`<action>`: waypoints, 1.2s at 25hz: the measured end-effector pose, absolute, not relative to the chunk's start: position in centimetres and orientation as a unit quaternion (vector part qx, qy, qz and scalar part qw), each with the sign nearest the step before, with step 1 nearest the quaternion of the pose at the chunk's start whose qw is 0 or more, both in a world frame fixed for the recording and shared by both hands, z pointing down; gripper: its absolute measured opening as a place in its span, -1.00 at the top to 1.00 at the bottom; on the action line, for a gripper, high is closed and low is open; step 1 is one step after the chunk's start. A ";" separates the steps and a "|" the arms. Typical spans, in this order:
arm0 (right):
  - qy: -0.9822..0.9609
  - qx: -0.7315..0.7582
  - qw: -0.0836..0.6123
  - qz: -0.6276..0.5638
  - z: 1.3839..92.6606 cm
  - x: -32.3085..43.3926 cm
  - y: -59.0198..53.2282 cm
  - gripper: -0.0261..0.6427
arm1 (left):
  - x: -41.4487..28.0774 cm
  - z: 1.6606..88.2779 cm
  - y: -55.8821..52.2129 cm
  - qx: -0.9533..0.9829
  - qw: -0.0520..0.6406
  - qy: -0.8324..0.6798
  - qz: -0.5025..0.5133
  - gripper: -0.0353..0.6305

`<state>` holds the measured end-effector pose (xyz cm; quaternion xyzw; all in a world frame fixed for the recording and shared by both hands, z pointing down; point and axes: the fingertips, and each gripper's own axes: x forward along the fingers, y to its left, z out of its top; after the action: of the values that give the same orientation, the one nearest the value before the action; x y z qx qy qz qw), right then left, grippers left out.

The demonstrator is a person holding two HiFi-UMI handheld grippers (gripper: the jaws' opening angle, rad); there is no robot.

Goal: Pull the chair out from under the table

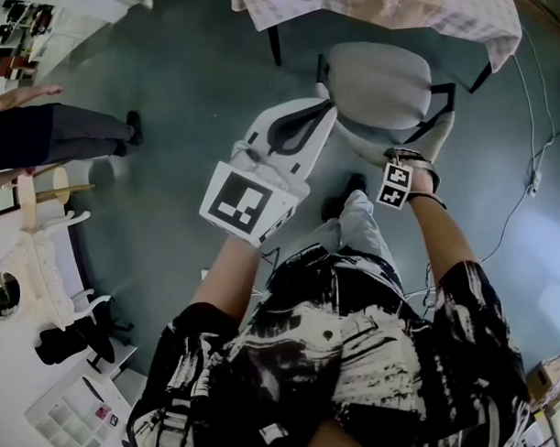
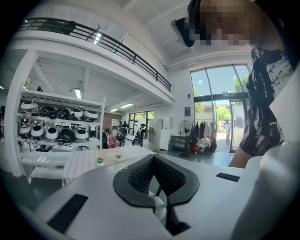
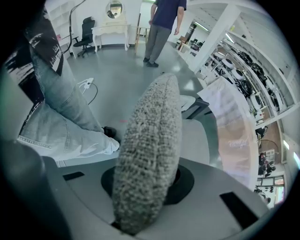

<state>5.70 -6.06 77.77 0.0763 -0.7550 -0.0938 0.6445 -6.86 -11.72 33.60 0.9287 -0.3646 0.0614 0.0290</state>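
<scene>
Right gripper view gives me what the head view can't: the right claw is pinching the top edge of the chair backrest, with grey fabric filling the gap. Head view gives me the layout. The chair stands on the floor at the edge of the desk, seat toward the desk and backrest toward me. The backrest's top edge runs roughly left-right. Left gripper view shows the left claw pressed together, nothing in it, aimed about level across the room.
</scene>
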 end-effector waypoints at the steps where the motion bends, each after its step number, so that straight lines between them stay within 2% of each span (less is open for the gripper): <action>1: -0.755 0.076 0.645 -0.093 77.8 5.6 -5.4 0.77 | -7.0 33.6 -11.2 0.930 0.027 -0.362 0.061 0.89; 15: -0.756 0.076 0.644 -0.091 78.4 6.4 0.9 0.77 | -5.1 34.0 -5.8 0.935 0.023 -0.348 0.061 0.89; 26: -0.757 0.071 0.642 -0.097 78.8 8.4 4.3 0.77 | -0.7 34.5 -1.2 0.928 0.027 -0.367 0.066 0.89; 30: -0.756 0.073 0.644 -0.092 78.0 7.3 5.6 0.77 | -1.7 33.6 1.6 0.920 0.028 -0.385 0.064 0.89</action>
<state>7.28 5.64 78.02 0.0728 -0.7561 -0.0921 0.6438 -1.73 1.56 33.63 0.9201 -0.3854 0.0644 0.0277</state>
